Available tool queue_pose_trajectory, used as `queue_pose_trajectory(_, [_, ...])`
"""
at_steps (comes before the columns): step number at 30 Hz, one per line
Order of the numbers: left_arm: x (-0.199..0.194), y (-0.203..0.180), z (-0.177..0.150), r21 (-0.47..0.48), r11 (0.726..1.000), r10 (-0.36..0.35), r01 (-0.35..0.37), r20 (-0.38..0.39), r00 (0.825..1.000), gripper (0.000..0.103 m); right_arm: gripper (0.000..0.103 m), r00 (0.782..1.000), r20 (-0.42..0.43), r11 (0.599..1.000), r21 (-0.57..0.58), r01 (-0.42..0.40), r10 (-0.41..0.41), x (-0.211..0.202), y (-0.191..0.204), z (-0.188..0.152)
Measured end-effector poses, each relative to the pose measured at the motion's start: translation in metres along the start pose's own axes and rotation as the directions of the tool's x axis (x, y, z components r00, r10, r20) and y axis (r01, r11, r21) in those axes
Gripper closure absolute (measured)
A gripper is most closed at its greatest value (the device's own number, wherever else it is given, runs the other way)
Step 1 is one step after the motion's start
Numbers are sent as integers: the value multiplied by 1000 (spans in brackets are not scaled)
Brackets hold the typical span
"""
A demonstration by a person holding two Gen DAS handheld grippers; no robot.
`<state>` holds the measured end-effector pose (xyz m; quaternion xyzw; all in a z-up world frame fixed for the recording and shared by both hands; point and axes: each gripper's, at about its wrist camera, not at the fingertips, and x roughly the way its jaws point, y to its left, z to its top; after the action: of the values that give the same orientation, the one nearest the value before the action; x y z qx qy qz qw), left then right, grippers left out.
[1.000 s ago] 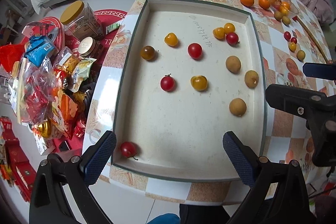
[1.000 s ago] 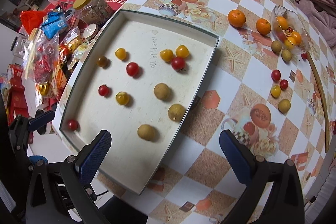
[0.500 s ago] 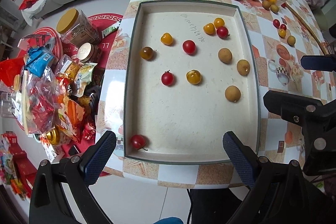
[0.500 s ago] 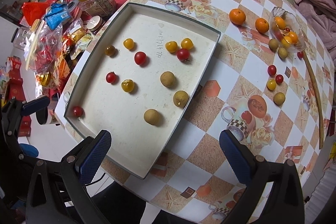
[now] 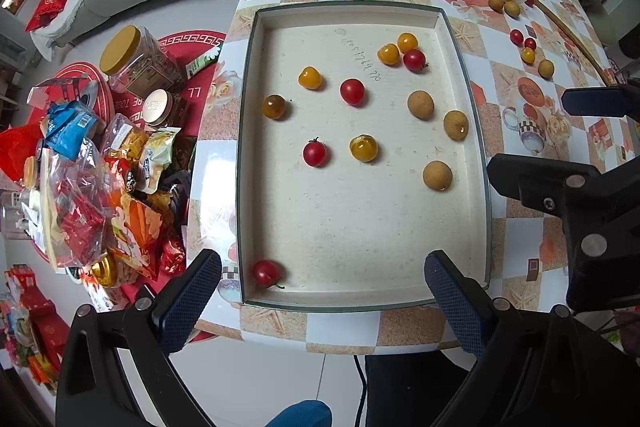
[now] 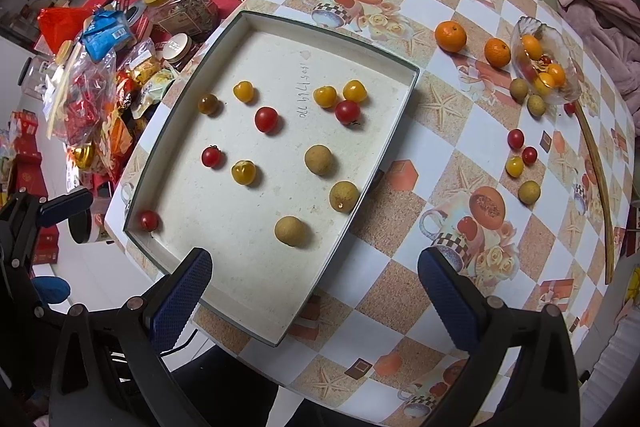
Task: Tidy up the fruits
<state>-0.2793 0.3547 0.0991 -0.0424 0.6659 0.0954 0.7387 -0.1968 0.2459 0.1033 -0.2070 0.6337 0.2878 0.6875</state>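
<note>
Currently both my grippers hang above the near edge of the checkered tile-pattern table (image 6: 400,163), each spread wide and holding nothing. My left gripper (image 5: 322,301) has its blue-padded fingers (image 5: 188,301) straddling the near rim of the shallow cream rectangular tray (image 5: 360,227); neither pad touches it. My right gripper (image 6: 314,297) sits to the right, one finger over the tray's near corner, the other over bare table.

Inside the tray: three tan round longans (image 5: 437,175) on the right side, a cluster of two yellow tomatoes and one red (image 5: 414,60) near the far end, more red and yellow cherry tomatoes mid-tray, and one red cherry tomato (image 5: 265,272) in the near left corner.

Outside the tray: two oranges (image 6: 451,35), a clear glass dish (image 6: 568,93) of small fruit, and loose tomatoes and longans (image 6: 520,163) to the far right.
</note>
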Motion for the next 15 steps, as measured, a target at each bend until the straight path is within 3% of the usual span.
queue_pose_trajectory(15, [4,-1,3,6,1000,-11,11,-2,1000,1,0,1000,-4,1000,0,4,-4,2,2,2])
